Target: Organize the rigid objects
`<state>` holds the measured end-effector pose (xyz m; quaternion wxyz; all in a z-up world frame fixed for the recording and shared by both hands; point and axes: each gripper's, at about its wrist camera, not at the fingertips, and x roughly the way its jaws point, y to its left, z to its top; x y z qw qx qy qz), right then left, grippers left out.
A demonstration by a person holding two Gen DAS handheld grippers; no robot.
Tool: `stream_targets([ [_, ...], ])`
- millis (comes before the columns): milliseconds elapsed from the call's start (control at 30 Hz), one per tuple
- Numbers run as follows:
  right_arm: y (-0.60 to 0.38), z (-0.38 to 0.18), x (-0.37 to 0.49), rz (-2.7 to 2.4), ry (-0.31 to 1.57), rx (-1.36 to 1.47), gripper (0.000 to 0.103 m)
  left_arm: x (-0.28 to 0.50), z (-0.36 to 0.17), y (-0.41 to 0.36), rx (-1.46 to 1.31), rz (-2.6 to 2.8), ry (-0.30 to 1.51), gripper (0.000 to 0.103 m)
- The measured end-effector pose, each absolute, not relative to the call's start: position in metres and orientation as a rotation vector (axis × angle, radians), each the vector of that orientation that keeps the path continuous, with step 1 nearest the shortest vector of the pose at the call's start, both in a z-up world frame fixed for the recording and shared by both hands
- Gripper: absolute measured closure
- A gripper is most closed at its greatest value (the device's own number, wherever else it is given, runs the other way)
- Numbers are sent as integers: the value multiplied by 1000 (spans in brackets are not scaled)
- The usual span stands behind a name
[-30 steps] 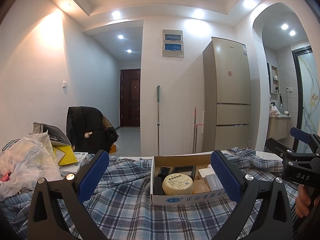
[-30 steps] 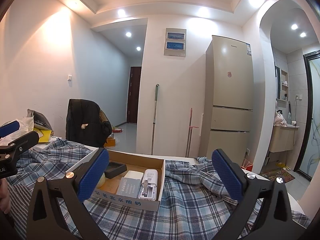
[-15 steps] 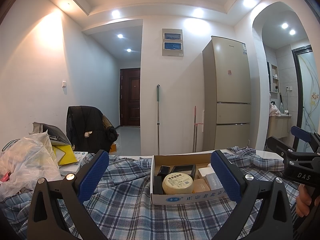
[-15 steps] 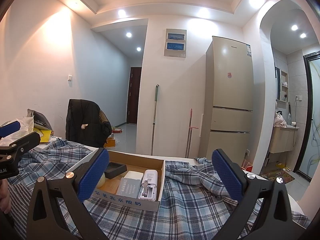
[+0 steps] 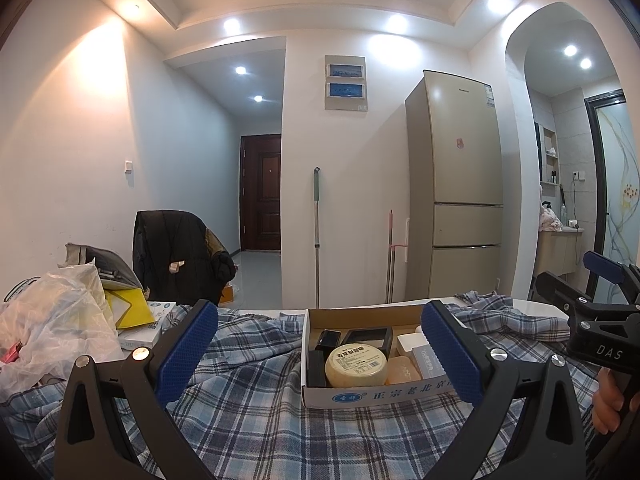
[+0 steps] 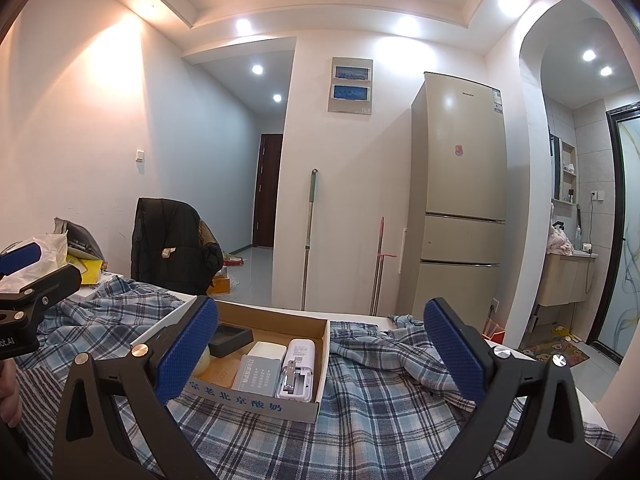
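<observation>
A shallow cardboard box (image 5: 320,394) lies on a blue plaid cloth (image 5: 256,412). It holds a round cream tin (image 5: 356,365), black cases (image 5: 370,338), an orange bar (image 5: 403,370) and white and grey packs. In the right wrist view the box (image 6: 256,402) shows a white charger (image 6: 298,364), a grey pack (image 6: 256,370) and a black tray (image 6: 230,334). My left gripper (image 5: 320,354) is open and empty just before the box. My right gripper (image 6: 320,354) is open and empty, with the box between its fingers and to the left.
Plastic bags, a yellow folder and white boxes (image 5: 76,320) pile up at the left. A chair with a black jacket (image 5: 176,256) stands behind the table. A fridge (image 5: 456,184), a mop and a broom stand at the far wall. The table edge (image 6: 592,412) is at the right.
</observation>
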<state>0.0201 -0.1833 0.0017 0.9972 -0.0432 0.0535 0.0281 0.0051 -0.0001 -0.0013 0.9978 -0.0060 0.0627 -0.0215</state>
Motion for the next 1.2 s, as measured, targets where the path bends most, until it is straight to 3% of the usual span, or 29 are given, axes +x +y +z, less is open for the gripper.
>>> stream_targets([
  [1200, -186, 5, 20, 58, 104, -93, 1, 5, -1, 1, -6, -44, 122, 0],
])
